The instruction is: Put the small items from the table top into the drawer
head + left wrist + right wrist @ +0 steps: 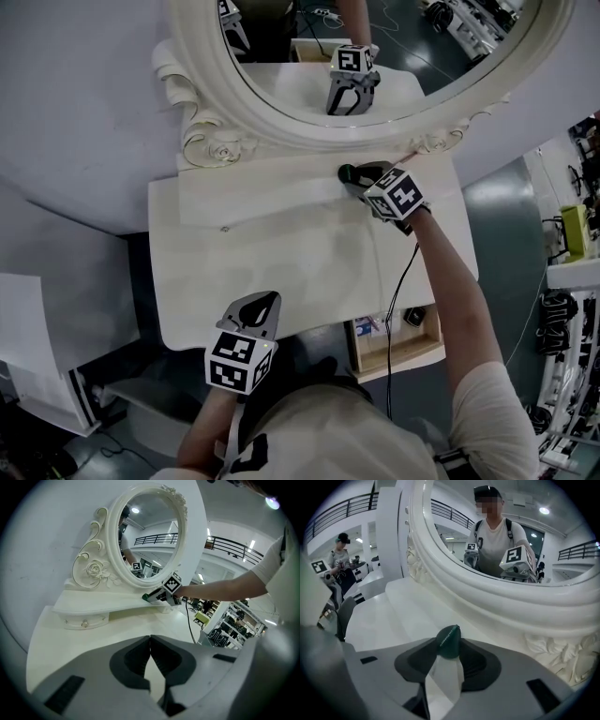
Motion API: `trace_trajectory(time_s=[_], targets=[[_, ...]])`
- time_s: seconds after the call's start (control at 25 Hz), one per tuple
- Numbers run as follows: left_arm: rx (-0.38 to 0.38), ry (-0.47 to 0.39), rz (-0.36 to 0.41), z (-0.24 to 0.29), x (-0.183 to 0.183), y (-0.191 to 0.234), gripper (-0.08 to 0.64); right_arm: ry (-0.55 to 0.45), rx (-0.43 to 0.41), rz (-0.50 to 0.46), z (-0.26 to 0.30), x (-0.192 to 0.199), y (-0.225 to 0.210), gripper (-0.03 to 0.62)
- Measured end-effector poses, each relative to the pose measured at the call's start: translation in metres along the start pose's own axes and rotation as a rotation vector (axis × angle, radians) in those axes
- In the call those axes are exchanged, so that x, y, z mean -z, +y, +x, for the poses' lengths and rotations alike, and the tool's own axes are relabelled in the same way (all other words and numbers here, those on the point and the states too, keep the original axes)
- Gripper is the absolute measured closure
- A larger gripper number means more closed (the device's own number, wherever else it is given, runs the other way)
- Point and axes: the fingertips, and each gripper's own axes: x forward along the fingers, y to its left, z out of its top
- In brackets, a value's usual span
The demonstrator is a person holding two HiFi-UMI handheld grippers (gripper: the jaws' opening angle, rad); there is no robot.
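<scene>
Small green item (449, 641), dark and drop-shaped with pale print on it, sits pinched at the very tips of the right gripper (354, 175), whose jaws are closed onto it from both sides. It hangs just over the raised shelf (262, 183) at the foot of the mirror frame (202, 84). The carved frame stands close behind and to the gripper's right, so the free side is toward the person. The table top (281, 253) spreads wide and flat between the two grippers, with a curved near edge and a straight left edge beside the grey wall. The left gripper (150, 638) hovers at that near edge, toward the left. Its jaw tips meet and nothing is between them. The drawer (398, 352) stands pulled out below the table's near right edge. A few small things lie inside it, too small to tell what they are. The person's right arm (459, 300) stretches over the table's right end above the drawer, and a black cable (401, 281) hangs from that gripper down across the table edge toward the drawer. A little drawer with a knob (84, 620) sits under the shelf at its left end. Racks of gear (572, 234) stand well off to the right.
</scene>
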Motion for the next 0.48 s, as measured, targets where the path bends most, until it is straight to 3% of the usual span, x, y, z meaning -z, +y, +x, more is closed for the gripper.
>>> trace_trajectory(time_s=[0.2, 0.28, 0.48], targets=[[0.007, -0.005, 0.006, 0.0006, -0.0023, -0.0033, 0.505, -0.023, 0.065, -0.026, -0.0037, -0.003, 0.0015, 0.469], [0.008, -0.006, 0.008, 0.0003, -0.0022, -0.0036, 0.505, -0.05, 0.102, -0.014, -0.0063, -0.0048, -0.0026, 0.541], [0.003, -0.002, 0.007, -0.0019, 0.0005, -0.0035, 0.505, -0.045, 0.125, -0.037, -0.0073, -0.0048, -0.0029, 0.549]])
